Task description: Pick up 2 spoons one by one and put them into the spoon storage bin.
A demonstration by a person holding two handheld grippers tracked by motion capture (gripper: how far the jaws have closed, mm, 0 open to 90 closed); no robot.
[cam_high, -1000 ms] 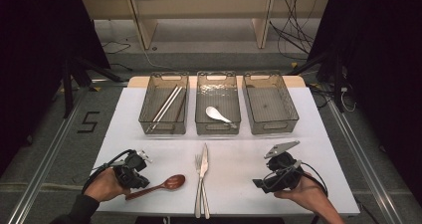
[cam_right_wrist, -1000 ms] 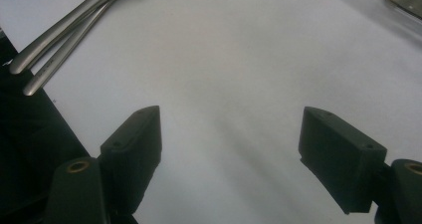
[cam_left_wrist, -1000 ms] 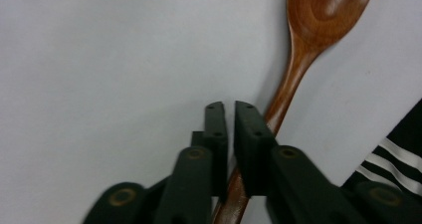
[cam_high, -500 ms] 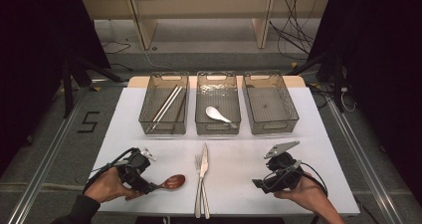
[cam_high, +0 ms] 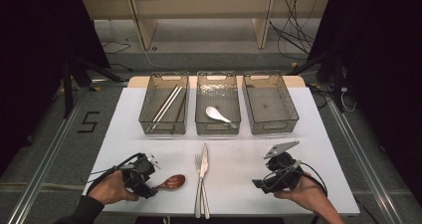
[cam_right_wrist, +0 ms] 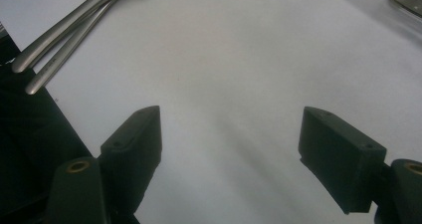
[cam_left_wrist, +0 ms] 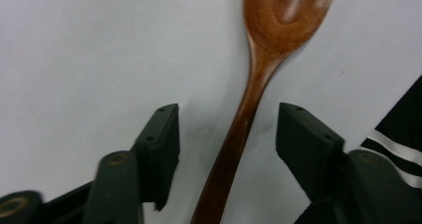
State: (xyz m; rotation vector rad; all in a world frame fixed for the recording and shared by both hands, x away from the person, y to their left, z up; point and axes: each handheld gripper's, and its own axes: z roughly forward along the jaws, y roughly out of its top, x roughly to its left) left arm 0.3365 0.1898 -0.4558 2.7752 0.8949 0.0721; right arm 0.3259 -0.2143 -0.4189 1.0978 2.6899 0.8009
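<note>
A brown wooden spoon [cam_high: 171, 182] lies on the white table [cam_high: 239, 154] near its front left. My left gripper [cam_high: 151, 185] reaches over the handle end. In the left gripper view the spoon [cam_left_wrist: 263, 59] runs up between the jaws of the left gripper [cam_left_wrist: 226, 119]. The jaws have just been closing, but a gap remains on each side of the handle and the pads do not touch it. My right gripper [cam_high: 259, 183] rests at the front right, open, and the right gripper [cam_right_wrist: 231, 119] has bare table between its jaws.
A metal fork and knife [cam_high: 201, 184] lie side by side at the front centre; their handles [cam_right_wrist: 64, 25] are near the right gripper. Three clear bins stand at the back: the left bin [cam_high: 164, 104] holds metal sticks, the middle bin [cam_high: 217, 97] a white spoon [cam_high: 216, 113], and the right bin [cam_high: 271, 104] holds nothing.
My left gripper has shifted slightly right, farther over the spoon's handle. The spoon lies where it was. The right hand has not moved.
</note>
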